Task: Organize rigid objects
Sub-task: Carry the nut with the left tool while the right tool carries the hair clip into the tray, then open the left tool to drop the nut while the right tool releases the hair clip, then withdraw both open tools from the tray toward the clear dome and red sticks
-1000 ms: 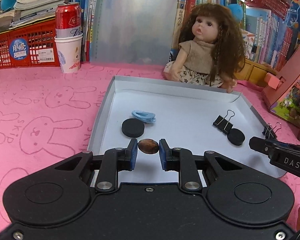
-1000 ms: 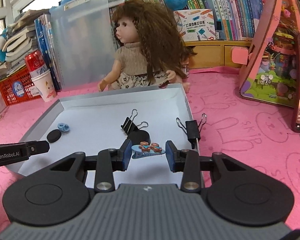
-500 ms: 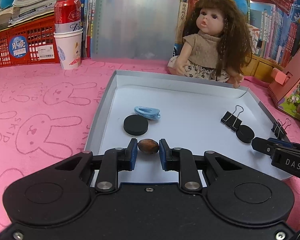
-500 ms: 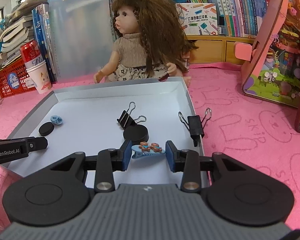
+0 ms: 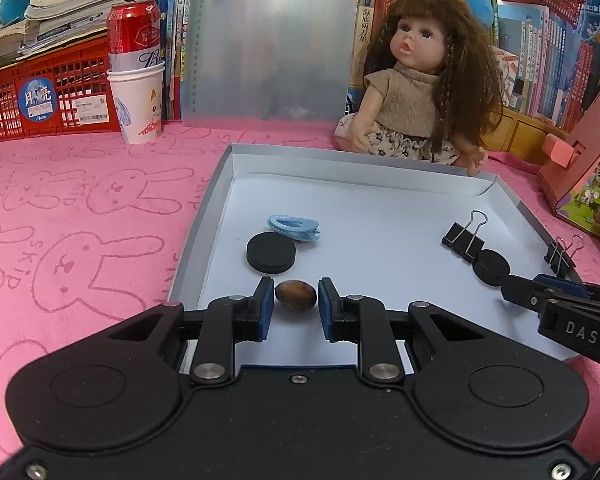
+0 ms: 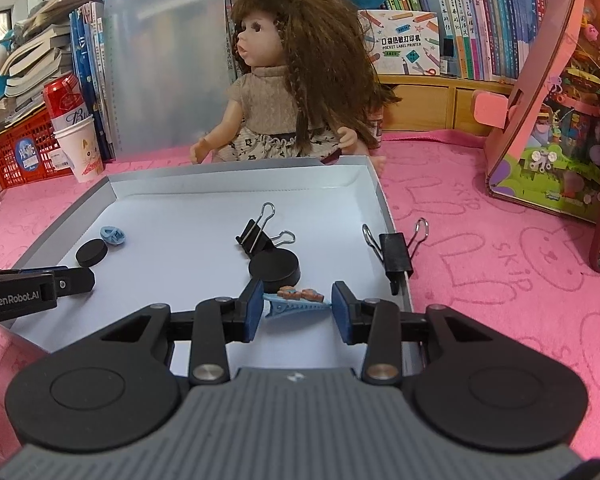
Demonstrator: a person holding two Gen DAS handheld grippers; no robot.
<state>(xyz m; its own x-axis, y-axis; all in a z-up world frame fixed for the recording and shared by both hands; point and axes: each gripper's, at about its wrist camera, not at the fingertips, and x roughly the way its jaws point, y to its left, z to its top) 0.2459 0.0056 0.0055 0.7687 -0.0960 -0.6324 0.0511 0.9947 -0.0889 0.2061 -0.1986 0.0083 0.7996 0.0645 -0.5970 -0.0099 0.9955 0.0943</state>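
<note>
right tongs (image 6: 297,306): jaws just opening, pads off blue hair clip (image 6: 294,304) between them | clip lies in white tray (image 6: 384,200) | black disc (image 6: 275,267) just behind

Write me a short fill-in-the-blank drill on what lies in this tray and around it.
1. The brown nut lies between the jaws of the ____ gripper.
2. The red can stands in a white ____.
3. Behind the tray sits a ____.
4. One binder clip is clamped on the tray's ____ wall.

Missing words: left; cup; doll; right
</note>
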